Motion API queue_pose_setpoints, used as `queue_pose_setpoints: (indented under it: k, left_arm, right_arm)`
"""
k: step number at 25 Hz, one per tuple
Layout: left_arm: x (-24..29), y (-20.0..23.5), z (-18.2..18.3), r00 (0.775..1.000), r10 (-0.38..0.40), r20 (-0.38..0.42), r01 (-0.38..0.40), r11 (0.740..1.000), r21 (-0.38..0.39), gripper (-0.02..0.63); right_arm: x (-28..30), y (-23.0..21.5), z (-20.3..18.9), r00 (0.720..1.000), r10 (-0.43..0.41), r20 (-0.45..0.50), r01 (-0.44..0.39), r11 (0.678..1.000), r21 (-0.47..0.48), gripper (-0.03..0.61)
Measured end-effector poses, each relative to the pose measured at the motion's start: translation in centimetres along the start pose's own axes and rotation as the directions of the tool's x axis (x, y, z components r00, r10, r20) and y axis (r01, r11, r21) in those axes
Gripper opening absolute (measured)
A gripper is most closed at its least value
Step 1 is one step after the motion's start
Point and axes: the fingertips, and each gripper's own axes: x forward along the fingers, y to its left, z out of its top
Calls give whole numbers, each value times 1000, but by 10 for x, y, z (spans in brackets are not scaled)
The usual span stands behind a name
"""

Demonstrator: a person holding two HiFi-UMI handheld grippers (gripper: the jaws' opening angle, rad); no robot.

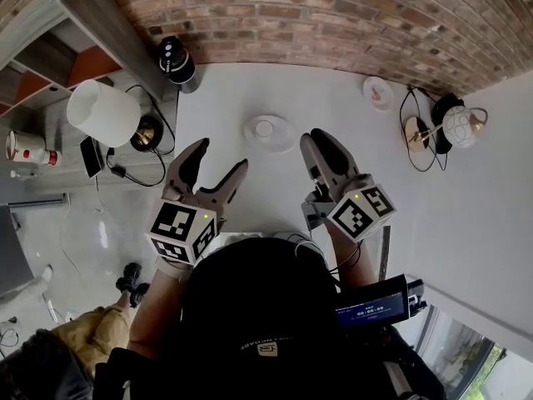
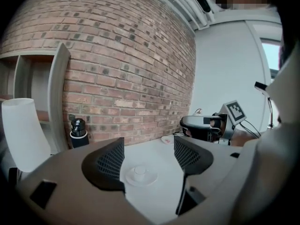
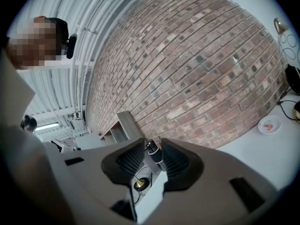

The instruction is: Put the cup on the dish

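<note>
Reference point: the dish (image 1: 284,137), which lies on the white table (image 1: 250,86) with the cup (image 1: 265,127) sitting at its centre; I judge the placement complete. Far left of the dish: a white lamp shade (image 1: 102,112) and, toward the wall, a black bottle (image 1: 176,59). Just left of the dish and nearer to me: my left gripper (image 1: 221,155), fingers spread wide, holding nothing. Its own view frames the dish and cup between the jaws but well beyond them. Just right of the dish: my right gripper (image 1: 321,140), rolled on its side, fingers drawn to a narrow gap with nothing in it; only the distant bottle shows through. Hazards: both tools hover near the dish. A forward push of the left one would probably drive a fingertip into the rim, sliding the dish or tipping the cup. The cup looks small and light, so a slight touch may be enough. A sideways sweep of the right one carries the same risk. Withdraw straight back, away from the dish. Farther right of the dish: a small plate (image 1: 378,93), then a globe lamp (image 1: 462,126) with looped cables, a snag point. Surface: smooth, matt white, bare round the dish. Room: a brick wall (image 1: 333,15) runs behind the dish; open shelving (image 1: 50,57) stands far left.
</note>
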Motion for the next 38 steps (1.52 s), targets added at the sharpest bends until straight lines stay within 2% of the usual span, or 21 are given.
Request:
queue_pose_setpoints:
  k: [7, 10, 14, 18, 20, 23, 31, 32, 35, 36, 38]
  left_arm:
    - [-34, -7, 26, 995, -7, 96, 8, 1000, -10, 331]
    - [-41, -7, 29, 994, 18, 109, -20, 1000, 21, 331]
    - [-46, -4, 29, 990, 32, 134, -31, 999, -15, 330]
    - [-52, 8, 28, 987, 63, 147, -62, 998, -14, 326]
    - [-55, 14, 28, 985, 72, 157, -67, 997, -36, 284]
    - [-56, 17, 29, 983, 69, 168, -61, 997, -57, 282]
    - [-51, 13, 25, 982, 82, 172, -76, 996, -42, 281]
    - [-50, 13, 25, 982, 81, 171, -74, 996, -47, 253]
    - [-51, 13, 25, 980, 77, 182, -65, 995, -72, 239]
    - [-51, 14, 26, 979, 77, 190, -62, 995, -82, 206]
    - [-53, 14, 27, 977, 78, 199, -60, 994, -93, 194]
  right_arm:
    - [7, 37, 8, 998, 61, 21, -60, 998, -25, 104]
    - [7, 50, 13, 997, 77, 24, -76, 996, -35, 104]
    - [5, 62, 15, 996, 89, 14, -88, 994, -61, 104]
    - [6, 66, 14, 996, 94, 4, -94, 993, -72, 104]
    - [6, 66, 13, 995, 96, -5, -96, 992, -79, 104]
    - [4, 65, 10, 996, 89, -17, -90, 992, -84, 104]
    - [0, 61, 8, 997, 73, -25, -75, 994, -85, 104]
    - [0, 60, 8, 997, 71, -24, -72, 994, -83, 104]
    - [-1, 59, 9, 998, 65, -19, -67, 995, -76, 104]
    - [-2, 59, 9, 998, 64, -19, -65, 995, -77, 104]
    - [-2, 59, 9, 998, 63, -24, -65, 994, -83, 104]
